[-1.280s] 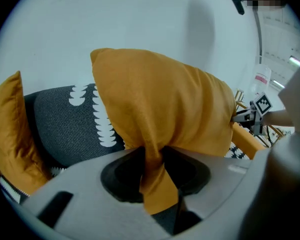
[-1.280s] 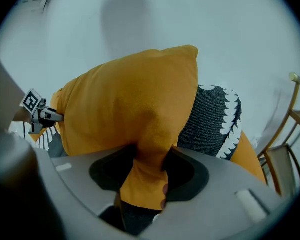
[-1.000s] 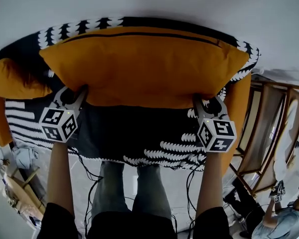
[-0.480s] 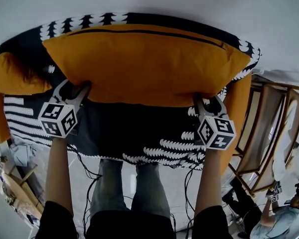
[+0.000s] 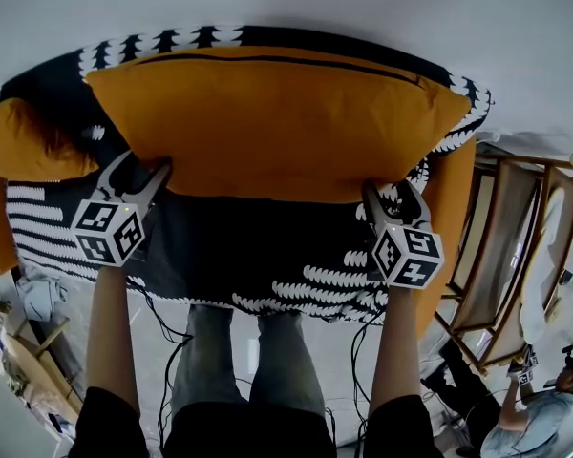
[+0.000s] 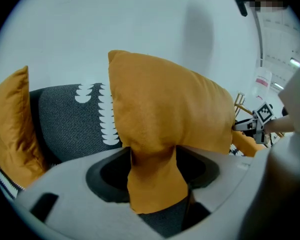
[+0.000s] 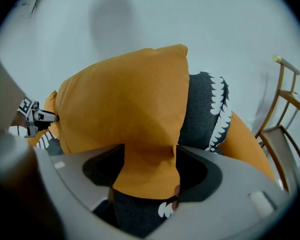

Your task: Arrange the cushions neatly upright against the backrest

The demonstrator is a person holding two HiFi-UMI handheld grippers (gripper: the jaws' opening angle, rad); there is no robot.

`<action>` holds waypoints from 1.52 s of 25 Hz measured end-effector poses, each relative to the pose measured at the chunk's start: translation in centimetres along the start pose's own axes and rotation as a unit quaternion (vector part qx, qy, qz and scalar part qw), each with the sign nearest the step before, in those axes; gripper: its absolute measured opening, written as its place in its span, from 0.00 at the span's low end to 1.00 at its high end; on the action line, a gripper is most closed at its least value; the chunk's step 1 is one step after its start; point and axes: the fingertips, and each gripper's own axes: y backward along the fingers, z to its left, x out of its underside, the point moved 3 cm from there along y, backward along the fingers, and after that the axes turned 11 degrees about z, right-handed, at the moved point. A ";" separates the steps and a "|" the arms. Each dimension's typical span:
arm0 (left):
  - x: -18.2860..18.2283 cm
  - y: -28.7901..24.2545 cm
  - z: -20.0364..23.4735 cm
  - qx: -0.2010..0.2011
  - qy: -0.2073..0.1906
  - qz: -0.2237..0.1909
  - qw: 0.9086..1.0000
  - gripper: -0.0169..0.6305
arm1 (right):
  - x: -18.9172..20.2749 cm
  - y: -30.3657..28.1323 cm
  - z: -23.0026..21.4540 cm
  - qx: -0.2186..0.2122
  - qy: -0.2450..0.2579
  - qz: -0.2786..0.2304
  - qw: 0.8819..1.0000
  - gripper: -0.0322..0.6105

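Jaws of left gripper (image 5: pixel 141 175), right gripper (image 5: pixel 389 194) just being spread, centre-frame cushion (image 5: pixel 277 122) corners between. Even withdrawal being advised, cushion being left upright against backrest (image 5: pixel 210 38).

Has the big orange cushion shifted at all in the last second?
Yes, slightly: in the head view the cushion's left corner has risen closer to the backrest's patterned top edge.

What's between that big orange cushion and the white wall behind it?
The sofa's black, white-patterned fabric backrest, visible in the head view.
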 end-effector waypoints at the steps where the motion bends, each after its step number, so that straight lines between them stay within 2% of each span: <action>1: -0.1 0.1 0.0 0.000 0.000 -0.001 1.000 0.47 | 0.3 0.2 0.2 -0.004 0.001 0.002 1.000 0.58; 3: -0.2 0.3 -0.4 0.001 0.000 -0.003 1.000 0.48 | 0.7 0.8 0.3 -0.006 0.001 0.000 1.000 0.61; 9: 0.5 2.6 -2.1 0.013 0.001 -0.002 1.000 0.48 | 1.4 4.4 0.8 -0.004 0.004 -0.010 1.000 0.61; 15: 0.6 5.6 -3.9 0.021 -0.001 -0.021 1.000 0.47 | 0.8 8.0 2.3 -0.009 -0.012 -0.041 0.999 0.60; 19: 0.4 8.1 -5.1 0.026 -0.003 -0.039 0.999 0.47 | 0.6 10.2 5.0 -0.016 0.010 -0.054 0.998 0.53; 24: -0.4 11.7 -6.6 0.020 -0.013 -0.064 0.998 0.40 | 0.2 13.8 6.7 -0.016 -0.009 -0.082 0.996 0.38; 29: -1.1 15.6 -7.6 0.016 -0.031 -0.089 0.995 0.33 | -0.6 17.2 8.3 -0.017 -0.010 -0.105 0.994 0.33; 38: -2.4 21.3 -8.9 0.014 -0.035 -0.123 0.992 0.19 | -2.1 22.8 10.7 -0.020 -0.014 -0.143 0.989 0.26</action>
